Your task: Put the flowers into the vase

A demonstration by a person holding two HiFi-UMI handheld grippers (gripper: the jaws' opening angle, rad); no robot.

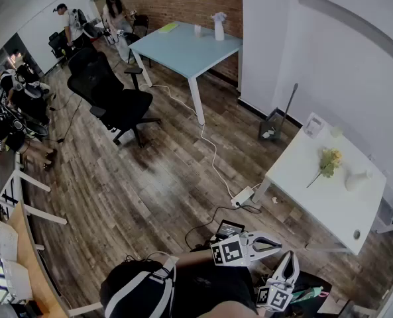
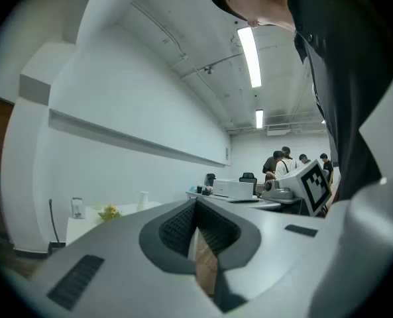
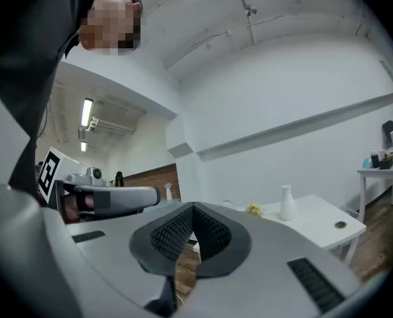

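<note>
Yellow flowers [image 1: 329, 161] lie on the white table [image 1: 309, 191] at the right, their stem pointing left. A white vase [image 1: 357, 179] stands just right of them. Both grippers are held near the person's body, far short of the table. The left gripper [image 1: 278, 245] is shut and empty, its jaw tips meeting [image 2: 196, 205]. Beside it, the right gripper [image 1: 293, 257] is also shut on nothing [image 3: 193, 207]. Both gripper views look level towards the table, showing the flowers [image 2: 108, 212] [image 3: 253, 209] and the vase [image 2: 143, 199] [image 3: 287, 203] far ahead.
A wooden floor lies between the person and the white table, with a power strip [image 1: 242, 195] and cables on it. A black office chair [image 1: 113, 98] and a light blue table [image 1: 183, 45] stand farther back. A bin [image 1: 271, 126] sits by the wall. People are at the far left.
</note>
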